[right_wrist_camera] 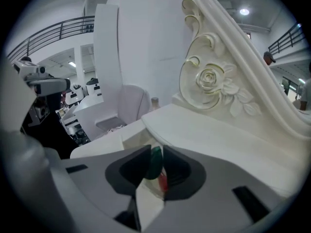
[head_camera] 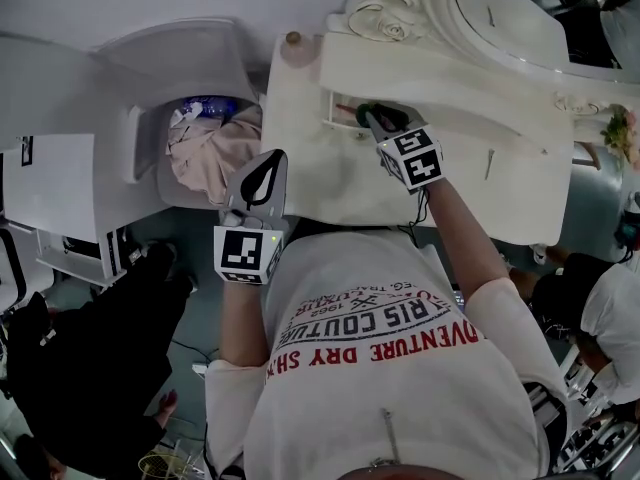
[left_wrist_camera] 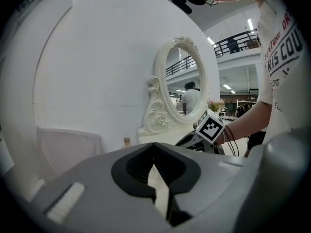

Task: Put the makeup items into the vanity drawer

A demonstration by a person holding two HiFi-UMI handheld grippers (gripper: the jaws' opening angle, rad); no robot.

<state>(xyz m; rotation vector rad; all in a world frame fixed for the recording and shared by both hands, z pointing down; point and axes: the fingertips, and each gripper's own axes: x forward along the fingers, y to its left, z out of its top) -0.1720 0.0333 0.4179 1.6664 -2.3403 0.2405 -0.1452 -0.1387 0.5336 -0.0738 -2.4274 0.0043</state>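
The cream vanity [head_camera: 330, 183] has a small drawer [head_camera: 331, 120] pulled open under its top. My right gripper [head_camera: 370, 116] reaches into that drawer, shut on a small green makeup item [right_wrist_camera: 155, 161]. Something red [right_wrist_camera: 163, 181] shows just below the green item; I cannot tell whether it is part of it or lies in the drawer. A red-pink item [head_camera: 344, 108] lies inside the drawer. My left gripper [head_camera: 273, 160] hovers at the vanity's front left edge, shut with nothing between its jaws [left_wrist_camera: 154, 148].
An oval mirror in a carved rose frame [head_camera: 470, 18] stands at the vanity's back. A small brown-capped bottle [head_camera: 293, 39] sits at the vanity's corner. A pale tub chair [head_camera: 150, 78] holding pink cloth [head_camera: 210, 153] stands to the left. A person [head_camera: 600, 318] is at the right.
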